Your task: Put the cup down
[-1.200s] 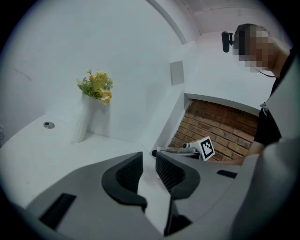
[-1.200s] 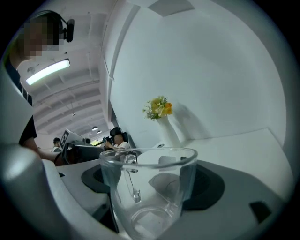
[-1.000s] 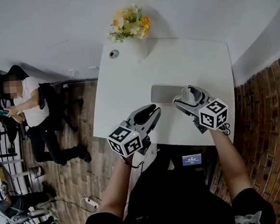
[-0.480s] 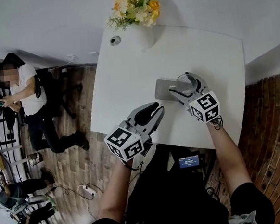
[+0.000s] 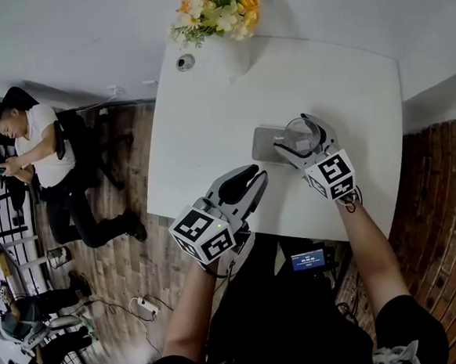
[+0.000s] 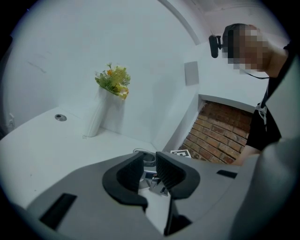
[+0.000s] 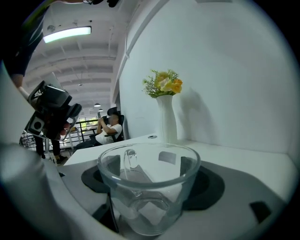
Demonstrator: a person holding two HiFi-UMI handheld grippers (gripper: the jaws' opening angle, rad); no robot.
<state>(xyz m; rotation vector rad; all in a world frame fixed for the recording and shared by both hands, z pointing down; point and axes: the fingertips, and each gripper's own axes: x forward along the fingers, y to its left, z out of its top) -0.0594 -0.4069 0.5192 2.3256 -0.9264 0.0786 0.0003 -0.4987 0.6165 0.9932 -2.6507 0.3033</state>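
The right gripper (image 5: 301,134) pinches a clear, empty glass cup (image 7: 149,187) between widely spread jaws; the cup is upright over the right end of a grey pad (image 5: 264,144) on the white table (image 5: 207,116), and contact with the pad cannot be determined. The left gripper (image 5: 255,175) hangs over the table's near edge, jaws slightly apart with nothing between them. A white vase (image 5: 231,58) at the far edge contains yellow flowers (image 5: 214,9); print on the small screen (image 5: 310,259) is illegible.

Your right gripper (image 5: 302,138) has rolled upright and come down toward the table (image 5: 207,116). The glass cup (image 5: 303,134) in its jaws is now level, mouth up, over the right end of the grey mat (image 5: 264,144), no longer tilted.
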